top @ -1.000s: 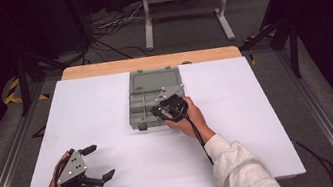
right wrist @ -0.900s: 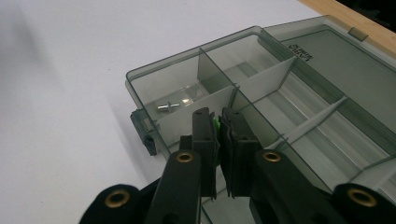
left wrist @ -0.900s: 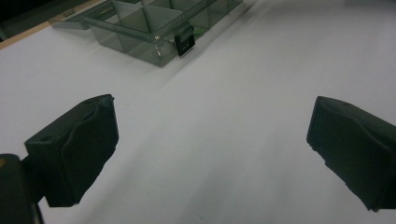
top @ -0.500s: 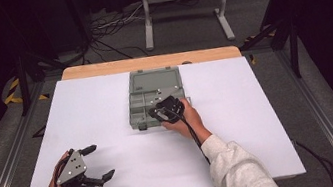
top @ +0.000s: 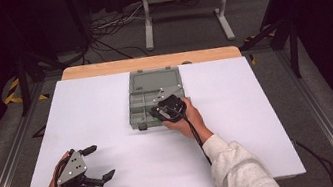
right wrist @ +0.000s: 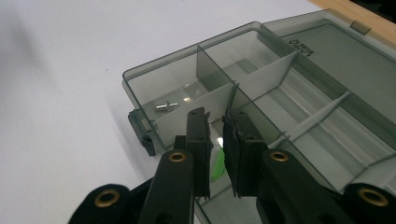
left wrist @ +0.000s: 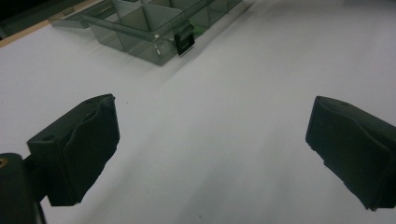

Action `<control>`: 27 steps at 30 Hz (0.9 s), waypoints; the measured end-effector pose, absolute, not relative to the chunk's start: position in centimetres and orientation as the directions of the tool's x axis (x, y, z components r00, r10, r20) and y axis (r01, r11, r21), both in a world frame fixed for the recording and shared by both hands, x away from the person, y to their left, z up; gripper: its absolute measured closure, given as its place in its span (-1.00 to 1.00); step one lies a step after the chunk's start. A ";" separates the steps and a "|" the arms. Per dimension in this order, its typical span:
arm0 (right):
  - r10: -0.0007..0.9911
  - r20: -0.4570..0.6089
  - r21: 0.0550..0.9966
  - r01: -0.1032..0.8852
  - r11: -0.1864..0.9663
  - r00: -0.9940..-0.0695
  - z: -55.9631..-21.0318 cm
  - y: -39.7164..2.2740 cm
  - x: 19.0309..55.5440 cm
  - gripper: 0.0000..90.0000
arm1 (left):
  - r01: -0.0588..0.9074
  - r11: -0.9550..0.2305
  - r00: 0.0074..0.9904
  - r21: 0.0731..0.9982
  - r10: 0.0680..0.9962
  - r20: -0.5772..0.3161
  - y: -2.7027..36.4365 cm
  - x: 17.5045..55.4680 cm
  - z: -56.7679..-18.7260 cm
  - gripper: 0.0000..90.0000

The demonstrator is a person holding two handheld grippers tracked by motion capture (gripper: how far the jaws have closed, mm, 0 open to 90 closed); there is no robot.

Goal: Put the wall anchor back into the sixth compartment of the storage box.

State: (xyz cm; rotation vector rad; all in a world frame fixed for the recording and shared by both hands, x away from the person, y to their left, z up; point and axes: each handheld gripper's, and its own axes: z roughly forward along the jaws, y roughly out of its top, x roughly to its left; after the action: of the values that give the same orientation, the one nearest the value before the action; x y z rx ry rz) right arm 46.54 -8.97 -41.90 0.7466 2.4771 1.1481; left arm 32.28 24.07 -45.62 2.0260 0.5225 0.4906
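The grey translucent compartment box [top: 155, 98] lies open a little toward twelve o'clock of the table's [top: 107, 113] middle, its lid folded flat toward twelve o'clock and its black latch [right wrist: 141, 132] on the six-o'clock wall. In the right gripper view a small silver screw [right wrist: 166, 106] lies in the corner compartment beside that latch. The right gripper [right wrist: 215, 154] hangs over the box's near compartments at about five o'clock of the box; its jaws have just been opening a little and stand nearly closed, a narrow gap between them where something small and bright green [right wrist: 217, 164] shows, and I cannot tell whether the pads press on it. The left gripper [top: 95, 162] rests at the table's seven-o'clock corner, well apart from the box, jaws wide open with only bare white table between them.
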 end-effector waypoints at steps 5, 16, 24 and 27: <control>0.581 -0.065 0.797 0.309 0.519 -0.811 -41.2 -9.9 46.2 0.77 | 0.174 -0.458 0.815 0.872 0.564 0.134 23.9 32.4 -45.6 -0.89; 0.594 -0.103 0.849 0.240 0.470 -0.798 -39.5 -13.2 44.4 0.73 | 0.163 -0.490 0.796 0.856 0.578 0.179 22.3 34.2 -44.4 -0.78; 0.603 -0.130 0.863 0.209 0.459 -0.787 -38.9 -15.0 43.2 0.69 | 0.146 -0.475 0.795 0.868 0.579 0.183 21.5 35.5 -43.4 -0.78; 0.603 -0.155 0.866 0.186 0.465 -0.783 -38.6 -15.6 42.6 0.66 | 0.139 -0.471 0.790 0.871 0.583 0.189 21.3 36.0 -43.0 -0.78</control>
State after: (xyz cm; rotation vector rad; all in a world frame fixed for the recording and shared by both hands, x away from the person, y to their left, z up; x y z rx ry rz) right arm 42.62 -15.63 -38.61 0.6584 2.2738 1.2641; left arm 35.99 21.32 -43.02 2.0230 0.5381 0.5862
